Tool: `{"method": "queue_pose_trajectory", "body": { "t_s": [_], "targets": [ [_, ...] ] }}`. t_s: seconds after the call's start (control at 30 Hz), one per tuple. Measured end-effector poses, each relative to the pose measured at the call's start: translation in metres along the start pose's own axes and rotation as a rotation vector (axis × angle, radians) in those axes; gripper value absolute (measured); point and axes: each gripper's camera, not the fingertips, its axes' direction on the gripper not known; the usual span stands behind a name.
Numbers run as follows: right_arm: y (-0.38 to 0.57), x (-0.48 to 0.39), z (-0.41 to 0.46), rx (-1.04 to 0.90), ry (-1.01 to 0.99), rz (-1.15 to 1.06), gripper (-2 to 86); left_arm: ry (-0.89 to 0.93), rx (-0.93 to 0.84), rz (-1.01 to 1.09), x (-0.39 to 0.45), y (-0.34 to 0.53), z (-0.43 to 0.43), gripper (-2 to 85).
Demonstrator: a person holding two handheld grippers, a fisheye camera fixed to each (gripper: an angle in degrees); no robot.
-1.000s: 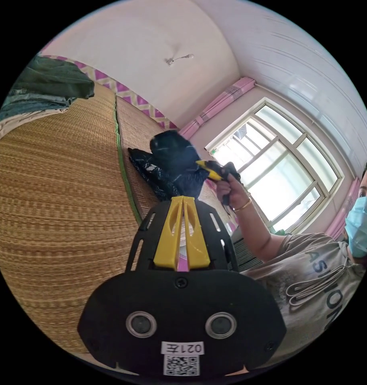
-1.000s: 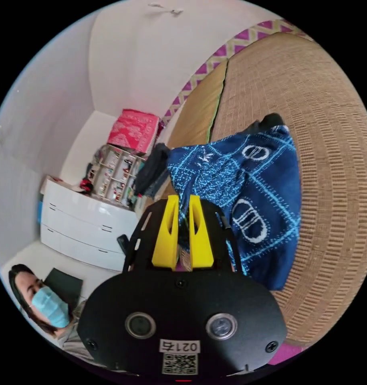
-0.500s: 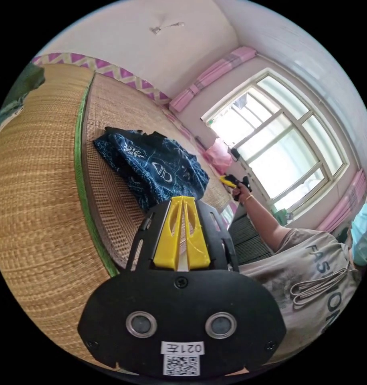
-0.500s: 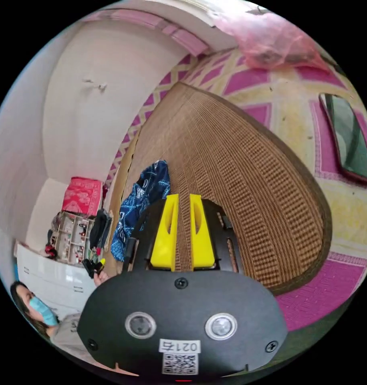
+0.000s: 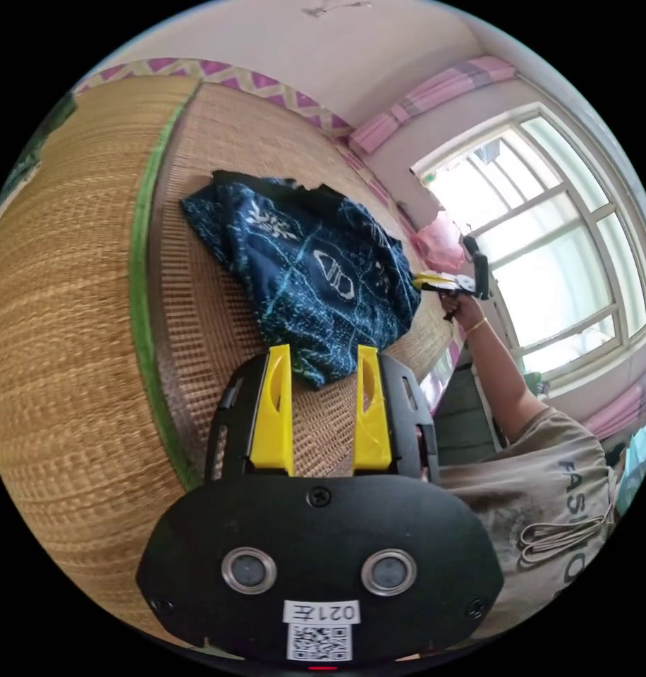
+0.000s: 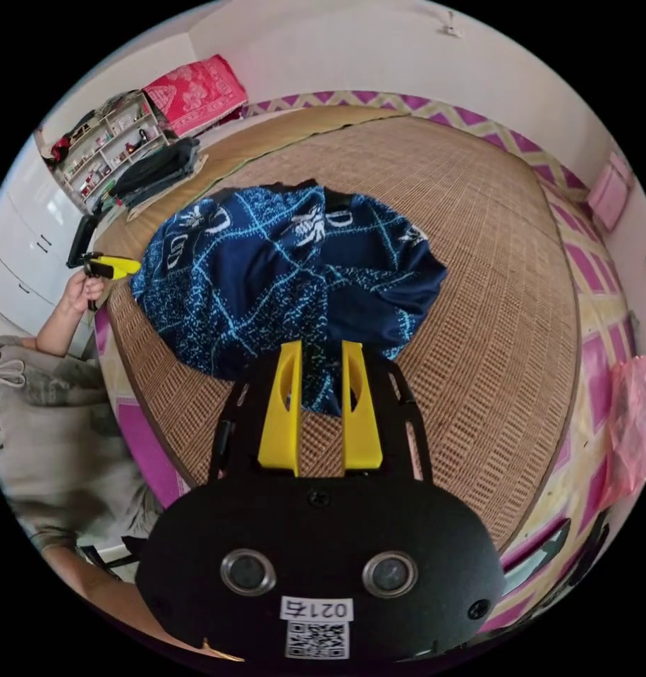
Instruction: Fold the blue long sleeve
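Hovering just short of the blue long sleeve (image 5: 305,268), the left gripper (image 5: 321,367) has its yellow fingers (image 5: 273,409) spread apart and empty. So does the right gripper (image 6: 319,363), whose tips frame the garment's near edge without pinching it. Crumpled, the garment lies on the woven mat (image 6: 492,282). Farther off, an open shelf unit (image 6: 108,141) holds small items, too small to tell, beside folded dark clothes (image 6: 157,166).

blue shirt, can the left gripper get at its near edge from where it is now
Probably yes. The left gripper has its jaws apart with nothing between them, and the near edge of the crumpled blue shirt lies just ahead of the tips on the woven mat, with nothing between.
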Motion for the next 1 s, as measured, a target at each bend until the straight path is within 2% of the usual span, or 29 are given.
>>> {"method": "queue_pose_trajectory", "body": {
  "t_s": [0.07, 0.17, 0.23, 0.33, 0.43, 0.47, 0.5, 0.63, 0.67, 0.73, 0.83, 1.0],
  "targets": [
    [0.005, -0.001, 0.003, 0.0, -0.005, 0.003, 2.5, -0.065, -0.059, 0.039, 0.012, -0.013, 0.018, 5.6],
    [0.031, -0.006, -0.033, 0.12, -0.036, 0.012, 0.3, -0.196, -0.129, 0.151, 0.034, -0.028, 0.014, 0.6],
    [0.058, -0.005, -0.052, 0.185, -0.101, 0.041, -0.2, -0.238, -0.133, 0.207, 0.042, -0.031, -0.001, -0.2],
    [0.106, -0.008, -0.042, 0.138, -0.165, 0.102, -0.4, -0.293, -0.129, 0.273, 0.045, -0.03, -0.026, -0.5],
    [0.155, -0.003, -0.004, 0.159, -0.331, 0.218, -0.1, -0.208, -0.223, 0.271, 0.031, -0.028, -0.012, 0.3],
    [0.172, 0.004, -0.001, 0.227, -0.432, 0.272, -0.1, -0.183, -0.298, 0.242, 0.018, -0.024, 0.006, 1.1],
    [0.184, 0.007, -0.009, 0.296, -0.463, 0.279, -0.1, -0.172, -0.298, 0.224, 0.013, -0.022, 0.01, 1.7],
    [0.195, -0.003, -0.054, 0.404, -0.348, 0.214, 0.2, 0.009, -0.058, 0.155, -0.008, -0.015, -0.048, 6.9],
    [0.19, -0.006, -0.067, 0.436, -0.316, 0.196, 0.6, 0.047, 0.024, 0.157, -0.011, -0.014, -0.069, 7.6],
    [0.168, -0.007, -0.076, 0.435, -0.289, 0.169, 2.0, 0.084, 0.071, 0.173, -0.012, -0.022, -0.084, 8.5],
    [0.105, -0.005, -0.061, 0.365, -0.253, 0.114, 4.8, 0.083, 0.013, 0.175, -0.015, -0.057, -0.067, 9.3],
    [-0.019, 0.006, 0.007, 0.142, -0.246, 0.08, 9.8, -0.008, -0.072, 0.183, -0.02, -0.123, -0.016, 11.0]
  ]
}}
